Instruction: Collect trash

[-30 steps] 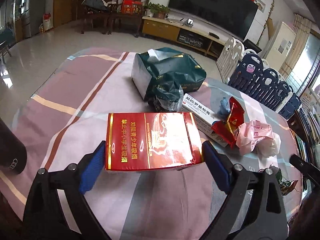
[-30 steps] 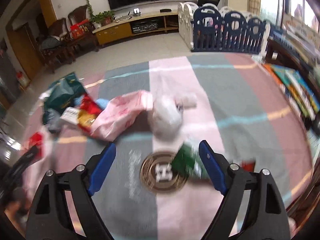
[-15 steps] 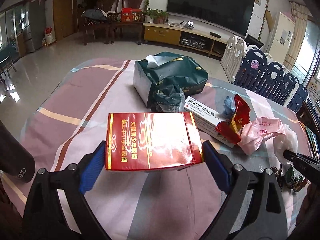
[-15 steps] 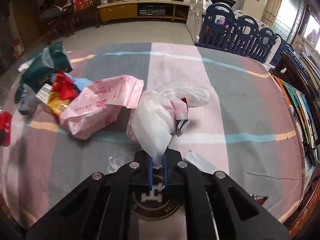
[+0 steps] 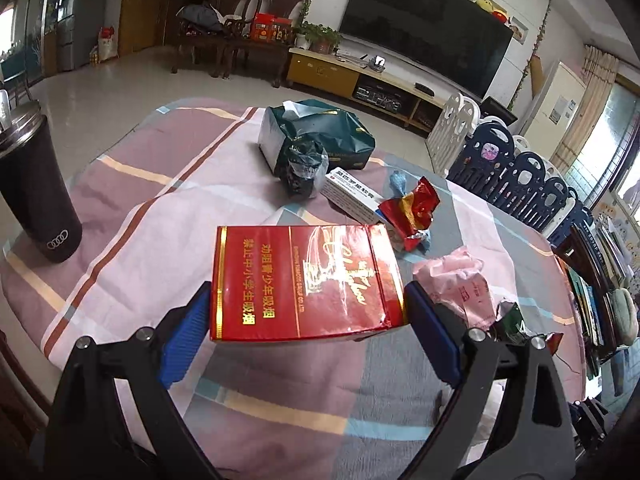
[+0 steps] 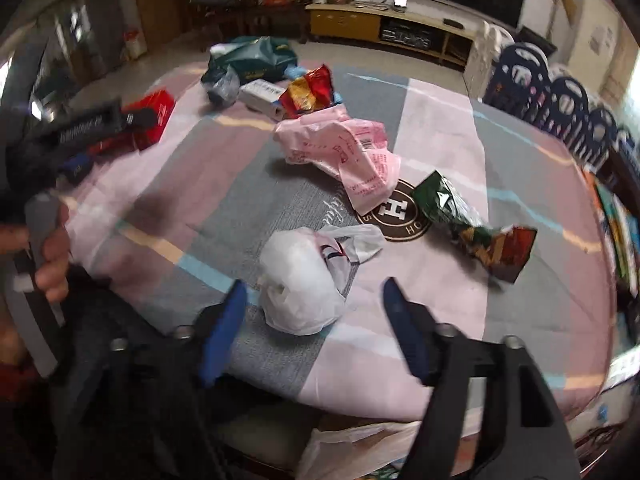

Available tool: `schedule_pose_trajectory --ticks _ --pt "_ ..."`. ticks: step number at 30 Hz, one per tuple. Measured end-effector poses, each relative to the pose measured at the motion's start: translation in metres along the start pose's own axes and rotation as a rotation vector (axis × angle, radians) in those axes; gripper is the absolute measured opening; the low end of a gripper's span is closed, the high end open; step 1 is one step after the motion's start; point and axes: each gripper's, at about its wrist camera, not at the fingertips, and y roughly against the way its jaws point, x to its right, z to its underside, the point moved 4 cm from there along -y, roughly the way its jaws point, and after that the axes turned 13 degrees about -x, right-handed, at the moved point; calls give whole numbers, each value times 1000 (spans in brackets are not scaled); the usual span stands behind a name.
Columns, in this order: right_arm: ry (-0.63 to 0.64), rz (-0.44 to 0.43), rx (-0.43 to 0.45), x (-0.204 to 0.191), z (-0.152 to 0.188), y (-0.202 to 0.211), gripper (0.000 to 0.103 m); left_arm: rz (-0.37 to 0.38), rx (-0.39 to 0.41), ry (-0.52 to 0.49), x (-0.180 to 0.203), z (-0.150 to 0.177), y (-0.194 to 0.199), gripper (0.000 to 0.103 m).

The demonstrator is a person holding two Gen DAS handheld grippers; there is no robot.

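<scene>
Half a second ago the right gripper [image 6: 312,312] was pinched shut on the white plastic bag [image 6: 304,280]; now its blue fingers stand spread apart, and the bag sits on the tablecloth [image 6: 440,288] between them, closer to the left finger and apparently clear of both. The view has also pulled back toward the near table edge.

From the right wrist camera, other trash lies beyond the bag. A green and red snack wrapper [image 6: 472,224] is at about 2 o'clock from it. A crumpled pink plastic bag [image 6: 348,152] is at 12 o'clock, partly covering a round brown logo [image 6: 396,212] printed on the cloth. Farther off, toward 11 o'clock, are a red foil wrapper [image 6: 310,88], a white carton [image 6: 260,94] and a dark green bag [image 6: 256,60].

The left gripper [image 5: 306,312] still clamps a red cigarette box [image 5: 306,280] with gold lettering, one blue pad on each side of it, held above the striped cloth. From the left wrist camera, a black tumbler [image 5: 34,184] stands at 9 o'clock near the table edge. The green bag is at 12 o'clock, with a small dark plastic bag [image 5: 304,170] just in front of it.
</scene>
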Motion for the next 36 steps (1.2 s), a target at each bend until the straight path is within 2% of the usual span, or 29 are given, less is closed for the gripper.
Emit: schedule_pose_trajectory --ticks 3,6,8,12,14,19,21,23,26,31,36 --pt "-239 -190 4 38 2 2 79 -8 1 8 -5 2 6 93" --pt "-446 -247 -16 66 9 -10 79 3 0 11 -8 5 6 93" --pt "-502 -257 -47 70 12 -23 78 4 -6 4 -9 4 1 93" --pt "-524 -275 -81 61 3 -45 76 33 -30 22 -13 3 -6 93" --pt "-506 -295 -89 46 -1 -49 76 45 -29 33 -15 3 -6 93" --pt "-363 -256 -100 0 -17 -56 75 60 -49 54 -18 2 -11 93" --pt "-313 -234 -101 -15 -20 -60 64 65 -52 65 -19 1 -12 93" --pt "-272 -235 -118 -25 -21 -67 42 68 -58 72 -21 2 -13 93" --pt "-216 -221 -116 -35 -19 -68 27 70 -66 81 -22 2 -14 93" --pt "-162 -177 -97 -33 -6 -57 19 67 -66 74 -20 2 -13 93" --pt "-121 -21 -3 -23 9 -21 18 -44 -58 -10 0 1 5 93"
